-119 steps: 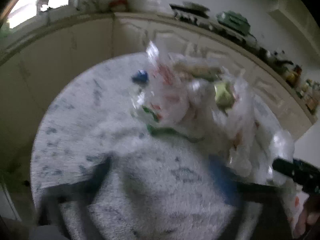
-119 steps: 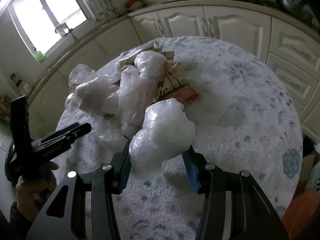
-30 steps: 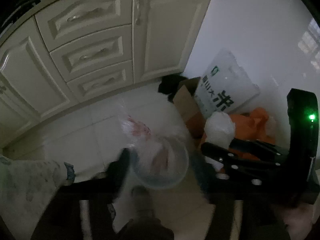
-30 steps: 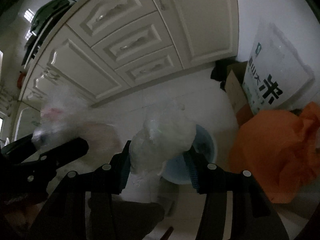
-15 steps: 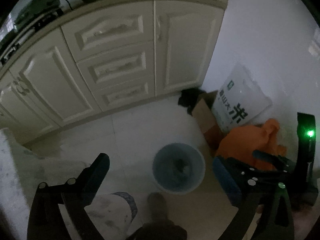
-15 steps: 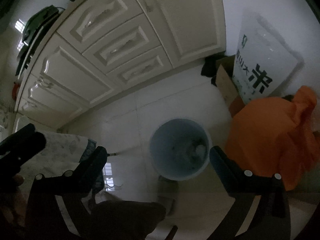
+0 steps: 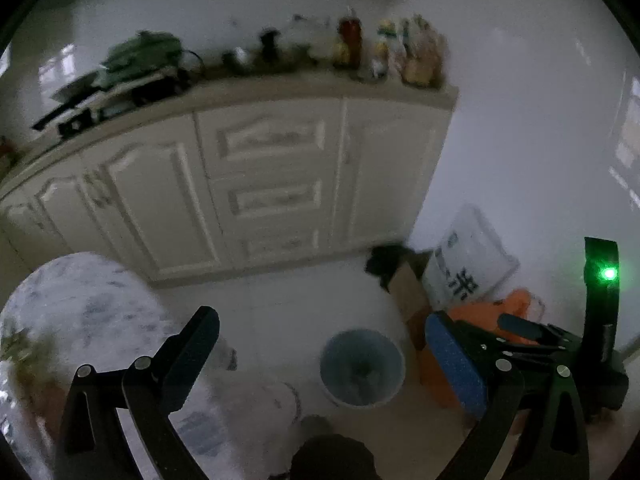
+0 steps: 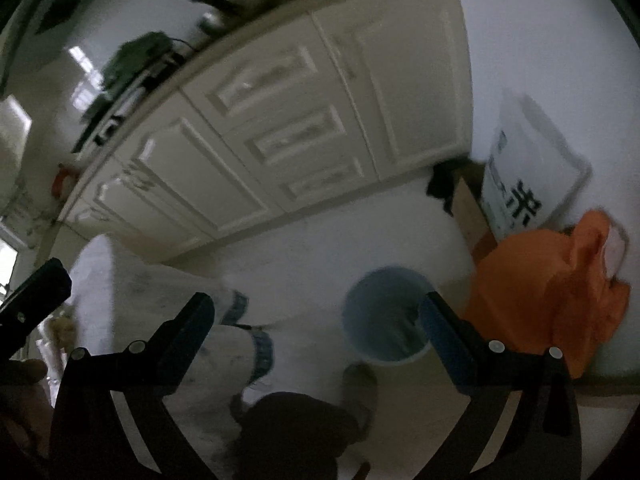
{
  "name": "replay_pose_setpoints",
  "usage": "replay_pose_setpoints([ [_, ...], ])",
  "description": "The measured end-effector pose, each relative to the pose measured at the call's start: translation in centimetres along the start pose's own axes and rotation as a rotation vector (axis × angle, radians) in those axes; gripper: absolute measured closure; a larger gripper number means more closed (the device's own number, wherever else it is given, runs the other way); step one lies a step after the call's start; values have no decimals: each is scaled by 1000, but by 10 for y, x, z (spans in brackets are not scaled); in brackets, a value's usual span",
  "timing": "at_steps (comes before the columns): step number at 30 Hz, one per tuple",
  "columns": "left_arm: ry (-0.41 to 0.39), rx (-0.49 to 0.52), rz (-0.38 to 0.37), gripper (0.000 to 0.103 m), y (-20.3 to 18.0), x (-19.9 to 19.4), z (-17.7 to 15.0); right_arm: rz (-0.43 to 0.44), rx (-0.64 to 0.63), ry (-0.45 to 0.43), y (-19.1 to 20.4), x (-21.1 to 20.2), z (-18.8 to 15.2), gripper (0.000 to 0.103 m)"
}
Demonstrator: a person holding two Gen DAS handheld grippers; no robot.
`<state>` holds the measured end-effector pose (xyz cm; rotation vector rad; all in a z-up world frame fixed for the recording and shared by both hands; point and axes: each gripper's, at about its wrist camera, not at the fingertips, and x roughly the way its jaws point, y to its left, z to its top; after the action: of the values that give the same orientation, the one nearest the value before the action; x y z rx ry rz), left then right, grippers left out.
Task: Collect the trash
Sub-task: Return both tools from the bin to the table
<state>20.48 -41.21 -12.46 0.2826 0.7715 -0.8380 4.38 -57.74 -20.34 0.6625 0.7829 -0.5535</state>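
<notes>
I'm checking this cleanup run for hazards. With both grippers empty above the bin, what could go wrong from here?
1. The tablecloth hangs close beside the left gripper and right gripper; swinging back to the table, an open finger could snag it.
2. The bin stands right by the shoe; a step might tip it.
3. The orange bag lies beside the bin and could catch a foot.

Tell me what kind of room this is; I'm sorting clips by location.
Most likely a home kitchen: cream cabinets with drawers, a counter crowded with bottles and jars, and a small blue waste bin on the tiled floor.
</notes>
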Motion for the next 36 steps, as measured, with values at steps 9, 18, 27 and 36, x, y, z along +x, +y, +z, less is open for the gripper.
replay_pose_setpoints([
  [9, -154, -114, 105, 1, 60, -128, -60, 81, -144, -98, 106, -56, -9, 0],
  [18, -291, -261, 275, 1, 120, -251, -144, 172, -305, -140, 216, -84, -38, 0],
  [27, -327, -388, 422, 1, 137, -333, -223, 259, -465, -131, 310, -82, -82, 0],
  [36, -314, -488, 534, 1, 142, -375, -273, 325, -621, -83, 386, -70, -132, 0],
])
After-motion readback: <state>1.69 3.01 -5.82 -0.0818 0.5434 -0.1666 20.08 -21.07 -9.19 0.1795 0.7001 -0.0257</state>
